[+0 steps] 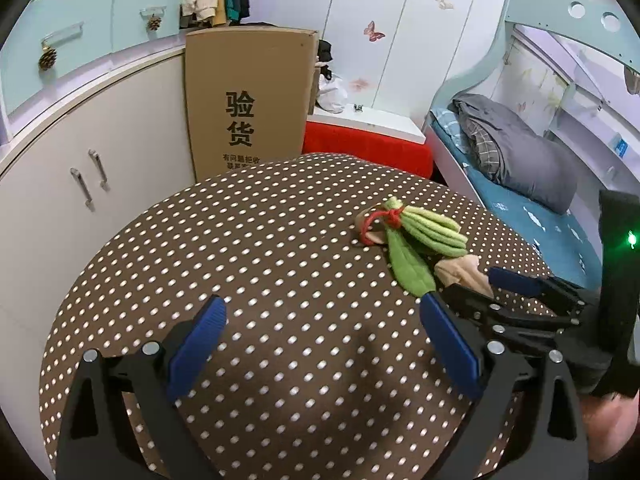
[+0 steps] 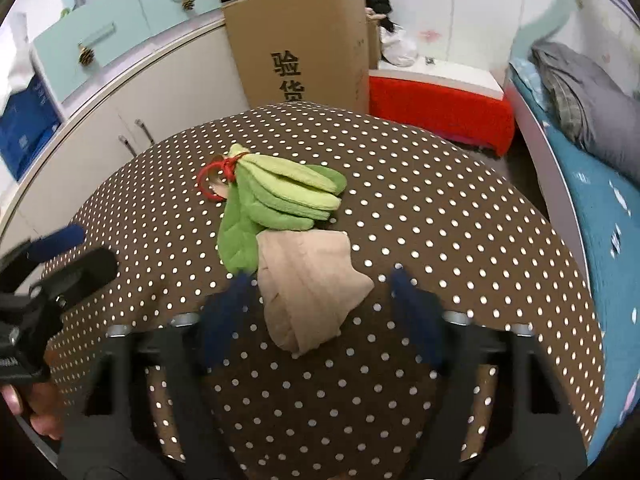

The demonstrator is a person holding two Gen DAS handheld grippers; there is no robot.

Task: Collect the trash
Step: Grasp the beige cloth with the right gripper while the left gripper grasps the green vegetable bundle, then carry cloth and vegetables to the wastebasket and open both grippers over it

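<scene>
Crumpled beige wrapper (image 2: pixel 310 288) beside green toy (image 2: pixel 280 200)

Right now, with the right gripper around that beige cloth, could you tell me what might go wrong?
1. The beige cloth lies against the green plush toy; closing the right gripper there could pinch the toy's leaf and drag it along.
2. The cloth is limp and folded, so only one layer may get caught.
3. The left gripper hangs close by; the two could bump.

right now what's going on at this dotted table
A person holds a gripper in each hand over the polka-dot table. The right gripper straddles a crumpled beige piece, pads not yet pressing on it. The left gripper hangs open over bare cloth. A green plush toy lies untouched.
</scene>
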